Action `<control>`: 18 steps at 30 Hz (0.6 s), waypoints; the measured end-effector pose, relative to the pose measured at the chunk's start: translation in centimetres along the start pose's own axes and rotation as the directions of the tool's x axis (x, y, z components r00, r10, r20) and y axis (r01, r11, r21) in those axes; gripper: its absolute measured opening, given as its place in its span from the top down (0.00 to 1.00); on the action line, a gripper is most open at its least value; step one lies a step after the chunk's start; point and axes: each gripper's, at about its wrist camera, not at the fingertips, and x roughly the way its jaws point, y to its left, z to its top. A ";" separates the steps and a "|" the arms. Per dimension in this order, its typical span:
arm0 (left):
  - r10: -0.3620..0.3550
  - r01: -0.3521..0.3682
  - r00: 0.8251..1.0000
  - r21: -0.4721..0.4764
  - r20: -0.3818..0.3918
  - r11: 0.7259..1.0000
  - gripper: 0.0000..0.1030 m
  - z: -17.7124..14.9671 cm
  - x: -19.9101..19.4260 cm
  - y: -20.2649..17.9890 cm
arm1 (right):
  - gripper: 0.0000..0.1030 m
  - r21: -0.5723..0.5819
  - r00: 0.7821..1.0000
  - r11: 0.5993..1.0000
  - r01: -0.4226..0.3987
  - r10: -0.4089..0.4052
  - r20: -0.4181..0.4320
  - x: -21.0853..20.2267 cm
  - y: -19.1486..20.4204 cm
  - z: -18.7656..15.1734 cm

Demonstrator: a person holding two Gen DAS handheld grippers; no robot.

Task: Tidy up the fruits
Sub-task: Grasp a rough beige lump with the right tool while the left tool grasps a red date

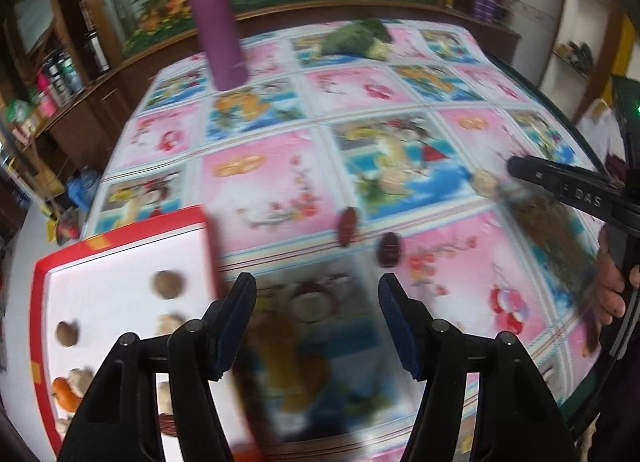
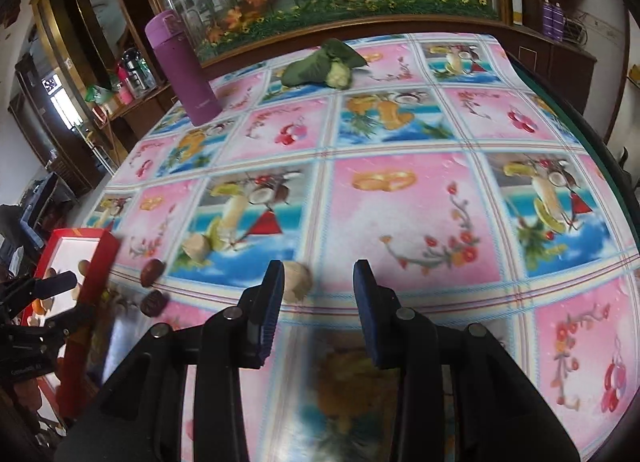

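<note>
Black linkages and blue pads fill the lower edge of both wrist views. The left gripper hangs released, jaws wide apart with nothing between them, over the patterned tablecloth. The right gripper is likewise spread and empty, with a pale walnut just beyond its left pad, touching or nearly so; blur hides which.

Loose fruit lies toward 12 o'clock of the left gripper: two dark red dates, near each other but apart, and a second pale nut further off in the right view, hard to tell from the printed pattern. At 9 o'clock sits the red-rimmed tray, its white floor already holding several nuts and an orange fruit.

Judging by looks, the walnut is light, stiff and round, likely to roll or squirt out, so a centred pinch across its widest part seems best. The dates look soft and wrinkled and would take a gentle squeeze across the short axis.

A purple flask stands upright at 11 o'clock and a leafy green vegetable at 12, both well apart from the fruit. The tray's raised rim is the main obstacle to clear.
</note>
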 end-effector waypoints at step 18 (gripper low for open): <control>-0.133 0.134 0.990 0.017 -0.056 0.991 0.69 1.2 4.7 -2.7 | 0.59 -0.092 0.997 0.995 0.035 -0.040 -0.062 2.9 2.5 -0.6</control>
